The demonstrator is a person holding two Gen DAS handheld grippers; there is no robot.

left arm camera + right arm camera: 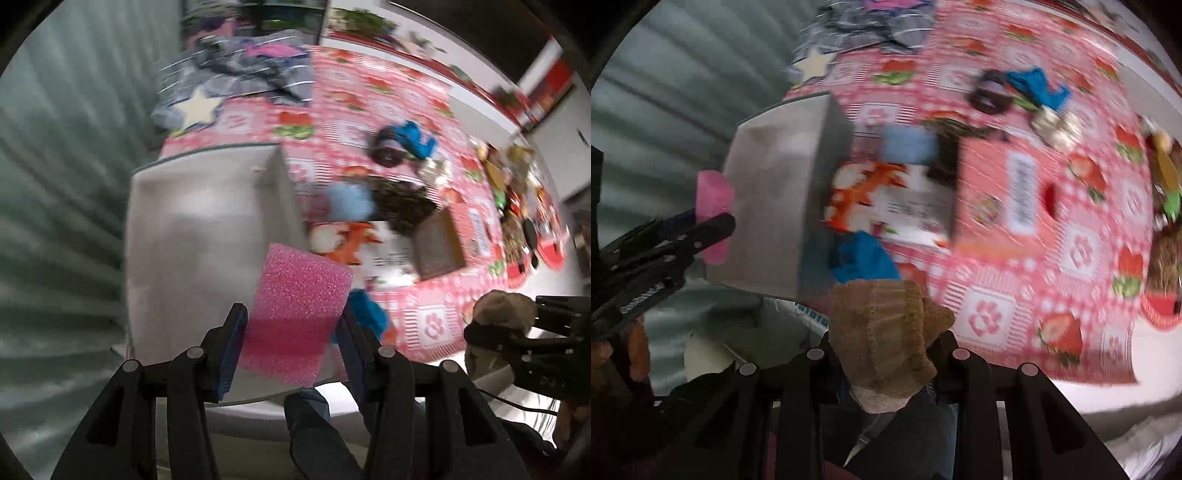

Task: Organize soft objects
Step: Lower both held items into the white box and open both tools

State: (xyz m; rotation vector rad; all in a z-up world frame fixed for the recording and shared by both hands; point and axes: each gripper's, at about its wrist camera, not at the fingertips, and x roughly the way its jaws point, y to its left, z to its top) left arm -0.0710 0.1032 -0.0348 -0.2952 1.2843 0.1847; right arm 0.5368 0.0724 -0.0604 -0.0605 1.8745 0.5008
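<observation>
My left gripper (pixel 291 325) is shut on a pink sponge (pixel 295 310) and holds it up beside the open grey fabric bin (pixel 199 236). It also shows in the right wrist view (pixel 713 218) at the bin's left wall. My right gripper (pixel 882 332) is shut on a bunched brown knit cloth (pixel 882 332), in front of the bin (pixel 783 192); it shows at the right in the left wrist view (pixel 498 314). A blue cloth (pixel 860 258) lies by the bin's near corner.
The table has a pink strawberry-print cover (pixel 1082 243). On it lie a pink box (pixel 997 195), a printed carton (pixel 897 199), a light blue pad (pixel 908 144), a blue cloth with a dark roll (pixel 402 142), a grey star-print fabric (pixel 229 85) and small clutter at the right (pixel 517 206).
</observation>
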